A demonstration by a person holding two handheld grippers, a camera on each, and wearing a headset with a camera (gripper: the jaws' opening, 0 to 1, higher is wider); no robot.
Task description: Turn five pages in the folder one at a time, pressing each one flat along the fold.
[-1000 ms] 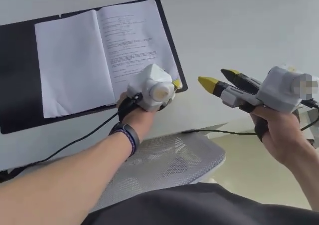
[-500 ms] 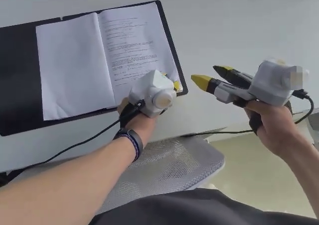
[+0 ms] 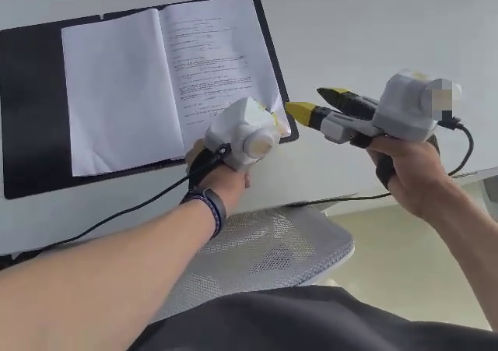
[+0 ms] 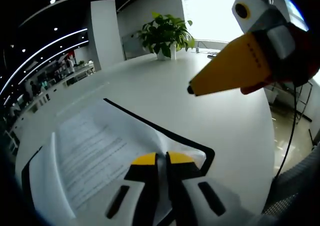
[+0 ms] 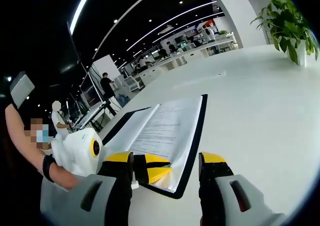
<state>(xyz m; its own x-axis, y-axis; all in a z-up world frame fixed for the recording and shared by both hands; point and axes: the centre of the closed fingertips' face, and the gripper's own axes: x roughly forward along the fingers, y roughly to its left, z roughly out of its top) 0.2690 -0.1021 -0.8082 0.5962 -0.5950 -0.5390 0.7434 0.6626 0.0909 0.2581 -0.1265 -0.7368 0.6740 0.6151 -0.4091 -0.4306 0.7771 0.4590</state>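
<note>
Moved since a second ago: right gripper (image 3: 306, 102) has come in from the right and now hangs just beside the left gripper (image 4: 161, 161), near the folder's lower right corner.
Folder (image 3: 31, 110): black, lying open and flat on the white table (image 3: 373, 24).
Blank page (image 3: 117, 86): on the left half, lying flat.
Printed page (image 3: 218, 55): on the right half, its lower right corner curling up off the cover.
Left gripper: claw pressed together on that curled corner, apparently pinching it to start the turn.
Right gripper: claw spread, holding nothing, tips aimed at the same corner; probably waiting to steady the sheet or press the fold.
</note>
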